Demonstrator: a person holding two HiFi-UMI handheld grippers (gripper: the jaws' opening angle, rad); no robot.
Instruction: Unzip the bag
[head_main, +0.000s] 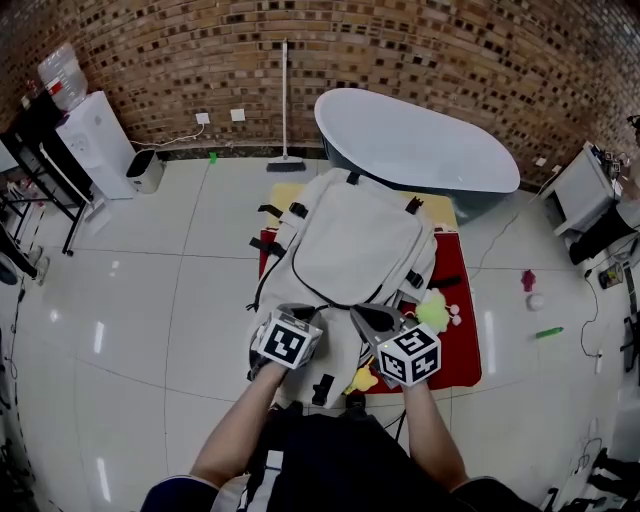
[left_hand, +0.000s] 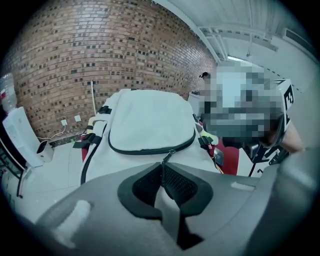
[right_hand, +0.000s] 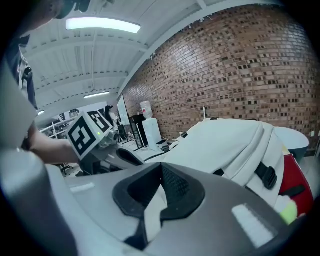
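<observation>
A white backpack (head_main: 350, 250) with a black zipper line lies on a red mat (head_main: 468, 345). Both grippers sit at its near edge, side by side. My left gripper (head_main: 298, 310) is shut on the zipper pull (left_hand: 167, 156), which runs down from the front pocket's zipper into the closed pads (left_hand: 175, 182). My right gripper (head_main: 365, 314) is to its right, jaws closed with a strip of the bag's white fabric (right_hand: 152, 210) between them. In the right gripper view the backpack (right_hand: 225, 140) rises to the right and the left gripper's marker cube (right_hand: 89, 132) shows at the left.
A pale bathtub (head_main: 415, 140) stands just beyond the bag. A yellow-green plush toy (head_main: 432, 310) lies at the bag's right side. A broom (head_main: 285, 100) leans on the brick wall, a white dispenser (head_main: 95, 140) stands far left, and small toys (head_main: 530, 285) lie on the right floor.
</observation>
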